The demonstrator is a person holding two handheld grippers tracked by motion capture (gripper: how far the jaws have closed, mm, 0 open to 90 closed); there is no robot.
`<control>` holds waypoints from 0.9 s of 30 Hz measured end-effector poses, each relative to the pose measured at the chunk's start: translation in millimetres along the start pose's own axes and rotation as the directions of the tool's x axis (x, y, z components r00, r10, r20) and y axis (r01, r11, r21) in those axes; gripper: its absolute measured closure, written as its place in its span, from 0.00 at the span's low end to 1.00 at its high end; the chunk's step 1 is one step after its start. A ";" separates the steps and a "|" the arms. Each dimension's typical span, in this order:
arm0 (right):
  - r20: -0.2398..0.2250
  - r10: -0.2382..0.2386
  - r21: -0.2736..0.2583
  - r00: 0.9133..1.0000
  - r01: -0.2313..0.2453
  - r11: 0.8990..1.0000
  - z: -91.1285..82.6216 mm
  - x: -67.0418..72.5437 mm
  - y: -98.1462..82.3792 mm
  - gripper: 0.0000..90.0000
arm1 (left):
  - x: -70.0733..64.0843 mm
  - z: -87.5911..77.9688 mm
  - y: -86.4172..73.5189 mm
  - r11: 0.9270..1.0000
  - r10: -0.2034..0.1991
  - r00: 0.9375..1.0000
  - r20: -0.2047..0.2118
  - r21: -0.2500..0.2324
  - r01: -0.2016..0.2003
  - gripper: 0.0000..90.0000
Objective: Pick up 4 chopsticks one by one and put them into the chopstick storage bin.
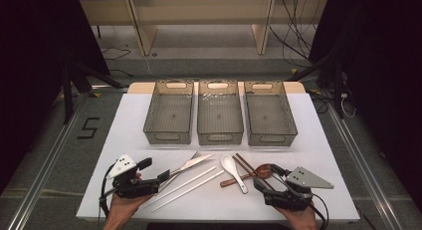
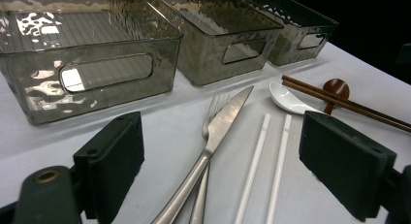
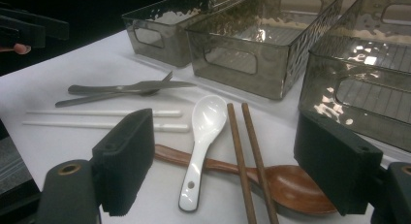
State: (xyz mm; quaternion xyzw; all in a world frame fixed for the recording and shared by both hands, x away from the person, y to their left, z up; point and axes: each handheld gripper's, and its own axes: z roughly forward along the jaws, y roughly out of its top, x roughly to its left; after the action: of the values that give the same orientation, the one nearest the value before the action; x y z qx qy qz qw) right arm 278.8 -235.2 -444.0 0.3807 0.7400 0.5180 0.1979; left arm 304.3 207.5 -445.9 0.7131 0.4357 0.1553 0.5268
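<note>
Cutlery lies on the white table [image 1: 129, 125] in front of three grey see-through bins. A steel knife [image 2: 220, 127] rests across a fork [image 2: 215, 105], beside two white chopsticks [image 2: 257, 156]. A white ceramic spoon [image 3: 206, 122] and two brown chopsticks [image 3: 236, 136] lie over a wooden spoon [image 3: 291, 185]. My left gripper [image 1: 154, 171] rests at the front left, open, its jaws on either side of the knife handle without touching it. At the front right my right gripper [image 1: 267, 177] is open too, facing the wooden spoon [image 1: 263, 170].
The left bin [image 1: 169, 113], middle bin [image 1: 220, 113] and right bin [image 1: 270, 113] stand side by side at the back, nothing inside them. Beyond the table are a wooden frame, cables and dark stands on the floor.
</note>
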 end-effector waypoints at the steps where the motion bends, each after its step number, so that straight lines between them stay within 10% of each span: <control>1: 0.000 -0.001 -0.001 1.000 0.001 1.000 0.0 -0.1 0.0 0.26 | -0.2 0.5 0.1 1.000 -0.002 1.000 0.001 -0.001 0.002 0.18; 16: 0.001 -0.002 0.007 1.000 0.002 1.000 -0.5 -0.5 1.3 0.26 | -5.5 9.3 11.8 0.992 0.036 0.999 0.016 0.122 -0.038 0.19; 27: -0.003 -0.008 0.014 1.000 0.008 1.000 -0.5 -0.5 1.9 0.27 | -20.2 26.2 28.1 0.934 0.133 0.990 0.034 0.330 -0.137 0.22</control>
State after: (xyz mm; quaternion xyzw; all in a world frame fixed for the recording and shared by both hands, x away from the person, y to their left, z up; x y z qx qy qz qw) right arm 279.4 -235.5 -442.1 0.3783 0.7454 0.5125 0.1962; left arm 323.4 173.7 -426.6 0.8207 0.4027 0.1118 0.3896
